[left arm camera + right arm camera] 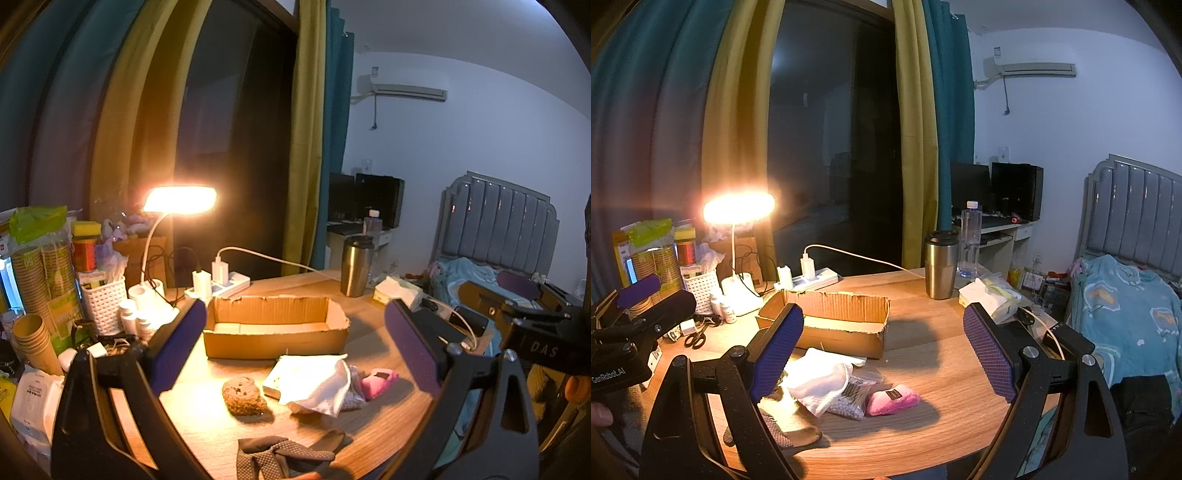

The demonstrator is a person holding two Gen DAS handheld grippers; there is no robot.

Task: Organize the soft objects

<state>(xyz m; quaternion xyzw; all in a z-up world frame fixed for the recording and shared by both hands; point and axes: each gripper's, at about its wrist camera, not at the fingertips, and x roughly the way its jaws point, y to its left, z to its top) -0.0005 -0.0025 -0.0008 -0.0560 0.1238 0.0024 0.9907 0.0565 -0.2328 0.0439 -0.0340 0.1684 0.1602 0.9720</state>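
Left tool [295,347] and right tool [882,350] both spread wide and empty above the table [942,417], white cloth [820,380], pink pouch [892,398], brown sponge [243,395] and glove [273,456] lying just before an empty cardboard box [273,326].

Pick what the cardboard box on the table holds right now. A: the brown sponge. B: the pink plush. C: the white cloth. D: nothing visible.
D: the cardboard box shows a bare floor in the left wrist view, while the pink plush, white cloth and brown sponge lie on the table in front of it.
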